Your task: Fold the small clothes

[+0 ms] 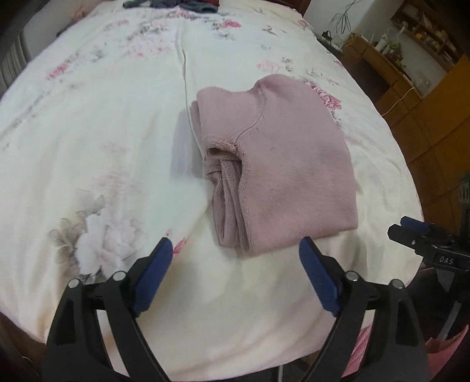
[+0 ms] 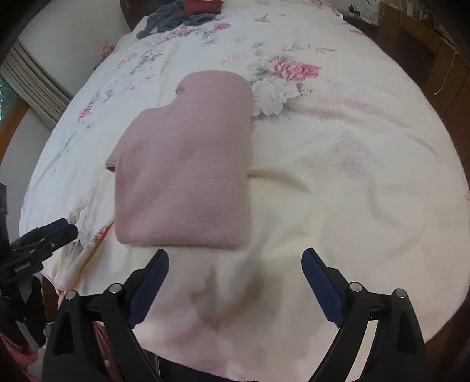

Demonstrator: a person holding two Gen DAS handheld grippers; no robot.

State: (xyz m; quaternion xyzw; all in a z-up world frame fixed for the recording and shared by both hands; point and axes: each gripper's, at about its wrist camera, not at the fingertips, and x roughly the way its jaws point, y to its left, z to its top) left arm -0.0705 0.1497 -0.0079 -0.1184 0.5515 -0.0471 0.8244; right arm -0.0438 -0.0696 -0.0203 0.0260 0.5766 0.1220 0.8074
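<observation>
Work surface: a bed (image 1: pixel 88 141) under a cream floral cover, wooden shelving (image 1: pixel 423 38) along one wall, pleated curtain (image 2: pixel 38 85) opposite. A heap of grey and red clothes (image 2: pixel 182 13) lies at the far end. The pink sweater (image 1: pixel 282 164) rests folded on the cover, just ahead of both tools and apart from them. Left gripper (image 1: pixel 235 261) fingers spread wide, empty. Right gripper (image 2: pixel 235 264) likewise wide, empty

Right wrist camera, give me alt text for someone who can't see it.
A folded pink sweater lies on a floral bedspread, just beyond the open, empty right gripper. The left gripper shows at the left edge, and dark clothes are heaped at the bed's far end.
</observation>
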